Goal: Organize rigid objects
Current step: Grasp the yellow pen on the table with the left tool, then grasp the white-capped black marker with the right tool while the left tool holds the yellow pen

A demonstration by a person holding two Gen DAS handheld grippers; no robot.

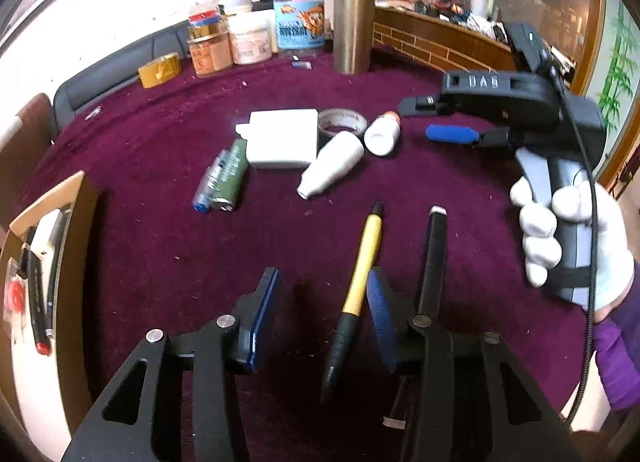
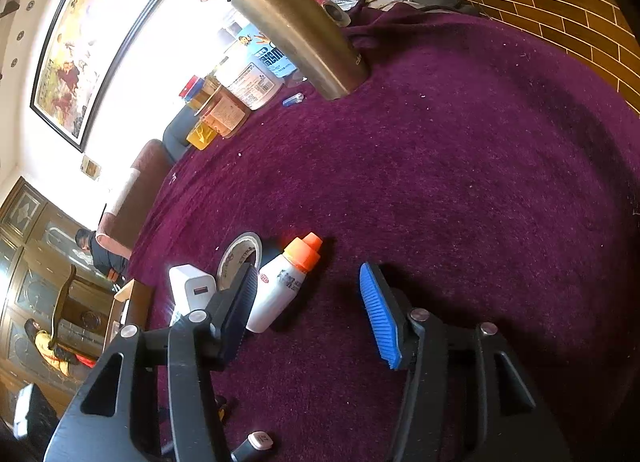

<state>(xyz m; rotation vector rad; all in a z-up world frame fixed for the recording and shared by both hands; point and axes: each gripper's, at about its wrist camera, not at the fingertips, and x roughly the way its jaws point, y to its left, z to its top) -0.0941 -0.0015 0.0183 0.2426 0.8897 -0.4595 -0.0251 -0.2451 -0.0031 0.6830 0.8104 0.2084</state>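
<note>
- Maroon cloth covers the table, and the left gripper hangs just above it at 6 o'clock in the left wrist view, jaws apart and clamping nothing.
- Between those jaws lies a yellow and black pen, close to the right pad but not pinched; a black pen lies just beside it toward 3 o'clock.
- At 9 o'clock, a wooden tray at the table edge holds a few small items, too distorted to name.
- Farther on, toward 12 o'clock, sit a green lighter beside a blue lighter, a white charger, a white cone, a tape roll and a small white bottle.
- At 2 o'clock a white-gloved hand holds the right gripper; its own view shows the jaws spread and empty, with the bottle just beyond the left pad.
- Farthest, at 12 o'clock, a steel flask stands beside plastic jars and a yellow tape roll.
</note>
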